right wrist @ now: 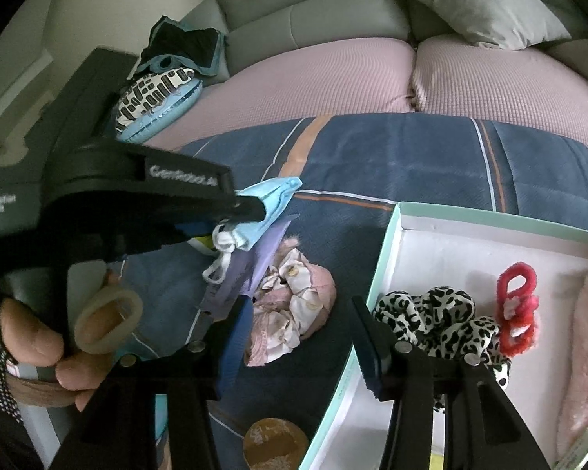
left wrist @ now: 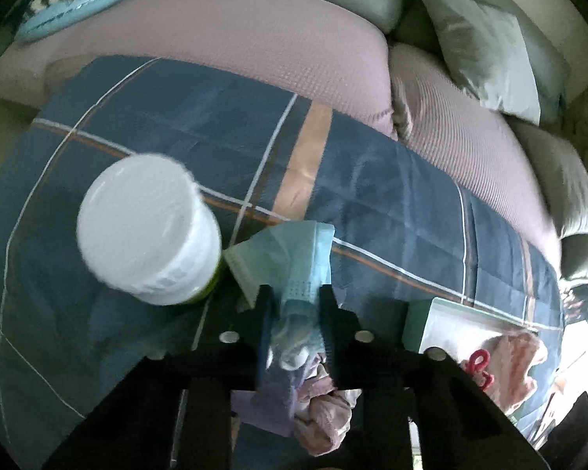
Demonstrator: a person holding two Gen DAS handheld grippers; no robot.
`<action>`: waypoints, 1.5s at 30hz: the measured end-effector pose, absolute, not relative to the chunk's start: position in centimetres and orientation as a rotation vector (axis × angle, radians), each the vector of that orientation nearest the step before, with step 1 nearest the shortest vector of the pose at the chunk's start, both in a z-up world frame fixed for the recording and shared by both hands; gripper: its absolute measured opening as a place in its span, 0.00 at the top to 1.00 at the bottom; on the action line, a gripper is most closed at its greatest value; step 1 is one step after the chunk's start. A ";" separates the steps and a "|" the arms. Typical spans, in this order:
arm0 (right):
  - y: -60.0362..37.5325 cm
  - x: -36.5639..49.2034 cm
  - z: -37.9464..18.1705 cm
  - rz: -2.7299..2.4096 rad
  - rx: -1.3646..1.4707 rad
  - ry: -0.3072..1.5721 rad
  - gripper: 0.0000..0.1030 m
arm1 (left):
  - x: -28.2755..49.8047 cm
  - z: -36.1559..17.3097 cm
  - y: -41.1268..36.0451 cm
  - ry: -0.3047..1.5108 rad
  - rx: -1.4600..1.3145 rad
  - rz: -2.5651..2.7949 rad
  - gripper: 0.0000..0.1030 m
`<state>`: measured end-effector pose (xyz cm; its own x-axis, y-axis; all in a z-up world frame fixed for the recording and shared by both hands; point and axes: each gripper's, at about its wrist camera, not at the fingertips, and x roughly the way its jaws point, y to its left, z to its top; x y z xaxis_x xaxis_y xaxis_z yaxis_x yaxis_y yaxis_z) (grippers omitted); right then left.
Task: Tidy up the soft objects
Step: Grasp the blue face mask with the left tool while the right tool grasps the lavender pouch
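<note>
We see the blue plaid blanket (right wrist: pixel 392 164) spread over the pink sofa cushions (right wrist: pixel 333 78); everything else we place against it. On its right side sits the mint-edged box (right wrist: pixel 388 250), holding a leopard scrunchie (right wrist: pixel 431 313) and a red one (right wrist: pixel 517 305). A white jar (left wrist: pixel 149 231) stands on its left part. Mid-blanket, our left gripper (left wrist: pixel 294 293) is clamped on the blue face mask (left wrist: pixel 290 254), above a pink crumpled cloth (right wrist: pixel 294 305). Our right gripper (right wrist: pixel 305 333) hangs over that cloth, jaws apart
</note>
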<state>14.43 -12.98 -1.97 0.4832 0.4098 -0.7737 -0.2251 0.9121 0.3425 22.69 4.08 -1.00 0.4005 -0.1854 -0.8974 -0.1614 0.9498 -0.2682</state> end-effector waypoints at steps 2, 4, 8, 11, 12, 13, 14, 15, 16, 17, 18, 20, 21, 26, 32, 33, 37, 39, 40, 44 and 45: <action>-12.8 14.4 -2.0 0.398 0.206 0.996 0.49 | 22.1 -1.0 4.9 1.143 -0.380 -0.013 0.86; -12.6 14.4 -2.0 0.402 0.204 0.995 0.49 | 21.5 -1.0 5.5 1.121 -0.415 -0.012 0.87; -12.6 14.4 -1.9 0.402 0.204 0.990 0.49 | 20.3 -1.0 6.3 1.079 -0.472 -0.020 0.91; -12.6 14.4 -1.8 0.409 0.207 0.987 0.49 | 19.3 -0.7 6.8 1.035 -0.518 -0.036 0.92; -12.5 14.4 -1.8 0.410 0.207 0.986 0.49 | 19.0 -0.6 6.9 1.023 -0.532 -0.038 0.92; -12.5 14.4 -1.8 0.411 0.207 0.985 0.49 | 18.6 -0.5 7.2 1.012 -0.547 -0.041 0.92; -12.5 14.4 -1.8 0.413 0.208 0.984 0.49 | 18.2 -0.4 7.4 0.997 -0.564 -0.044 0.92; -12.4 14.5 -1.7 0.415 0.210 0.984 0.49 | 17.7 -0.3 7.6 0.982 -0.579 -0.046 0.92; -12.3 14.5 -1.7 0.419 0.211 0.984 0.49 | 17.4 -0.2 7.7 0.973 -0.587 -0.046 0.92; -12.3 14.6 -1.7 0.425 0.213 0.984 0.49 | 16.8 0.0 7.9 0.953 -0.599 -0.047 0.92; -12.1 14.7 -1.8 0.429 0.212 0.984 0.49 | 16.4 0.3 8.0 0.939 -0.604 -0.045 0.92; -11.6 14.8 -1.8 0.436 0.201 0.987 0.49 | 15.7 0.6 8.2 0.920 -0.607 -0.045 0.92; -11.4 14.8 -1.8 0.441 0.195 0.988 0.49 | 15.4 0.9 8.4 0.907 -0.609 -0.045 0.92; -10.0 15.2 -2.0 0.476 0.181 0.992 0.52 | 14.0 1.6 9.4 0.865 -0.621 -0.029 0.92; -8.5 16.3 -2.2 0.504 0.166 0.999 0.57 | 12.7 2.1 10.3 0.836 -0.618 0.001 0.92; -8.2 16.6 -2.3 0.505 0.160 1.003 0.58 | 12.5 2.1 10.5 0.834 -0.626 -0.001 0.92; -7.3 17.5 -2.9 0.497 0.146 1.026 0.61 | 12.1 2.0 11.4 0.818 -0.651 0.004 0.92; -7.0 18.0 -3.4 0.487 0.147 1.046 0.61 | 11.9 2.2 11.7 0.810 -0.652 0.007 0.92; -6.9 18.1 -3.6 0.481 0.146 1.055 0.61 | 11.8 2.2 11.9 0.806 -0.660 0.005 0.92; -6.7 18.5 -4.2 0.487 0.165 1.075 0.64 | 11.5 2.1 12.7 0.798 -0.679 0.011 0.92; -6.7 18.6 -4.3 0.489 0.168 1.077 0.64 | 11.4 2.1 12.9 0.797 -0.685 0.016 0.92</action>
<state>18.61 -6.66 -4.29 0.3796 0.4608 -0.8022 -0.3000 0.8816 0.3645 11.37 12.94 2.09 0.7105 -0.2353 -0.6632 -0.2621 0.7862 -0.5597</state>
